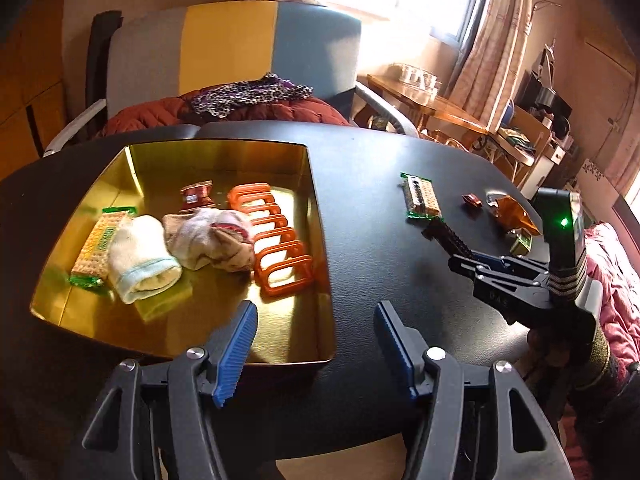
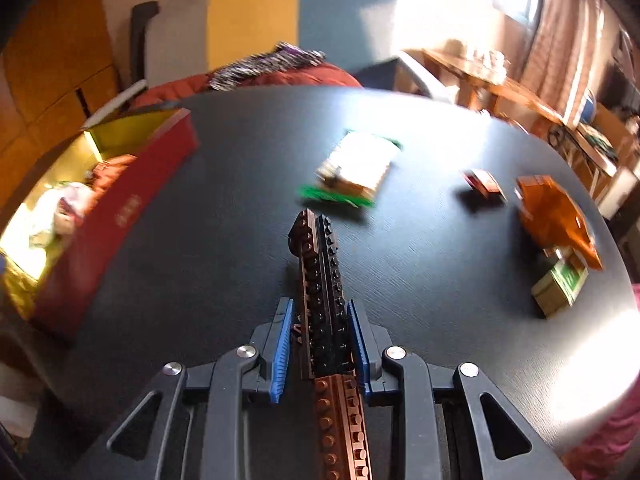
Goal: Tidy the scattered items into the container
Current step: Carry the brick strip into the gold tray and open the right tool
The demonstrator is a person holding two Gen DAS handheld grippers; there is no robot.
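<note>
A gold-lined tin [image 1: 312,168] with red outer walls [image 2: 120,208] sits at the table's left. It holds a cracker pack [image 1: 98,246], rolled socks [image 1: 200,240], an orange rack [image 1: 276,236] and a small red packet [image 1: 196,196]. My left gripper [image 1: 316,322] is open and empty over the tin's near right corner. My right gripper [image 2: 320,312] is shut on a long black and brown brick bar [image 2: 320,280], which also shows in the left wrist view [image 1: 444,238], above the table. A cracker pack [image 2: 354,168], a small red packet [image 2: 484,184], an orange wrapper [image 2: 556,216] and a green box [image 2: 560,284] lie on the table.
The round black table [image 1: 380,280] has a padded chair [image 1: 224,48] with a red jacket [image 1: 256,112] behind it. A wooden side table [image 1: 436,104] and cluttered shelves [image 1: 532,140] stand at the far right. A pink quilt [image 1: 616,280] lies past the table's right edge.
</note>
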